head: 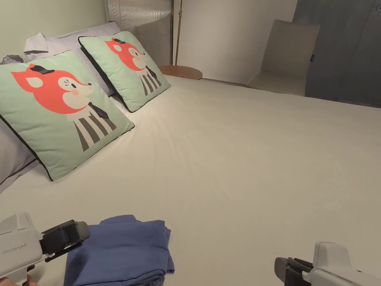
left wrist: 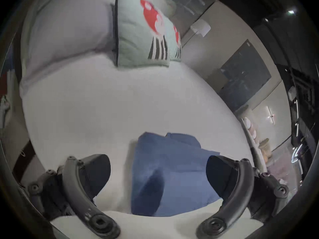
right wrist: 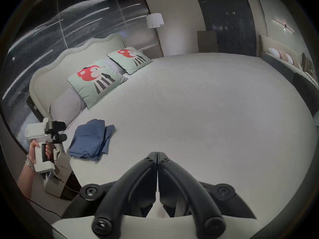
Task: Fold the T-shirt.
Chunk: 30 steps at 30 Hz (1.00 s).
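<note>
T-shirt point(head: 119, 249), blue: lying folded in a compact stack near the front edge of the bed point(head: 242, 156), apart from both tools.
Left gripper point(left wrist: 158, 175): hovering just above the stack, jaws spread wide, gripping nothing.
Right gripper point(right wrist: 157, 158): hanging well apart to the side over bare sheet, jaws pressed together, empty.
Risk: catching a loose top layer with a wide jaw, dragging the stack open; nudging it toward the bed edge.
Obscured: lower part of the stack cut off in head view; layer count and sleeve position staying unclear; left gripper view blurring.
</note>
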### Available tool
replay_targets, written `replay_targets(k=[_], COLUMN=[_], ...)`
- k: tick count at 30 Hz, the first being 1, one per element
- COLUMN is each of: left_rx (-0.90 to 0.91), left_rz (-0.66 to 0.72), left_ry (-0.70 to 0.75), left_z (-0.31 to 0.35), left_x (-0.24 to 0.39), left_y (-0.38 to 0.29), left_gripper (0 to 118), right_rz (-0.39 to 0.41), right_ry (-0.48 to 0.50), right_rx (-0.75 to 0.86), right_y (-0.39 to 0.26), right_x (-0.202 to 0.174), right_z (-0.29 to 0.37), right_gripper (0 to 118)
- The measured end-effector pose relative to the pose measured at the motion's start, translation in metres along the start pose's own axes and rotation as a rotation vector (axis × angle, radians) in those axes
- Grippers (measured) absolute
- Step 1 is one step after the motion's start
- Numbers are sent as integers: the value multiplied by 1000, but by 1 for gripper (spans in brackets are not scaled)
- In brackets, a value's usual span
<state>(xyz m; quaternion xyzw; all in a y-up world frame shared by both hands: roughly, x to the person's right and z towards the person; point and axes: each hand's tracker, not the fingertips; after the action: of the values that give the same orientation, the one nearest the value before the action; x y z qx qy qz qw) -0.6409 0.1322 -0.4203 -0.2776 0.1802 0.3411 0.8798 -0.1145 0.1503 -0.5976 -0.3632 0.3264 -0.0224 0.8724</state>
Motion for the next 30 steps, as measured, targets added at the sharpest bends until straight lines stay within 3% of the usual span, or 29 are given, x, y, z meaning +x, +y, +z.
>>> replay_targets(k=[3, 4, 5, 6, 8, 9, 11, 14, 20, 25, 30], left_rx=[1, -2, -4, -7, -34, -39, -87, -145, -91, 156, 463], left_rz=[-47, -84, -118, -148, -197, -203, -209, -203, -396, -566, -654], left_ry=[-12, -46, -65, -73, -75, -86, -152, -230, -222, -214, -213], left_z=[34, 41, 51, 55, 55, 53, 48, 32, 15, 35, 64], left_x=[26, 36, 54, 65, 90, 99, 122, 151, 238, 310, 359], left_y=[-6, -10, -17, -22, -36, -43, -59, -82, -124, -130, -124], left_gripper=[108, 101, 86, 60, 23, 13, 3, 0, 0, 0, 0], right_rz=[-38, -44, -48, -56, -81, -83, -82, -80, -51, 11, 109], right_ry=[-5, -14, -19, -23, -34, -39, -63, -100, -260, -410, -549], right_rx=[27, 35, 40, 44, 58, 65, 81, 105, 210, 400, 647], right_y=[-1, -2, -3, -4, -6, -7, -12, -18, -21, -9, 19], right_x=[8, 12, 14, 16, 23, 25, 35, 46, 63, 76, 56], right_z=[12, 15, 18, 21, 29, 33, 43, 60, 100, 139, 187], right_gripper=[0, 0, 0, 0, 0, 0, 0, 0, 0, 0, 0])
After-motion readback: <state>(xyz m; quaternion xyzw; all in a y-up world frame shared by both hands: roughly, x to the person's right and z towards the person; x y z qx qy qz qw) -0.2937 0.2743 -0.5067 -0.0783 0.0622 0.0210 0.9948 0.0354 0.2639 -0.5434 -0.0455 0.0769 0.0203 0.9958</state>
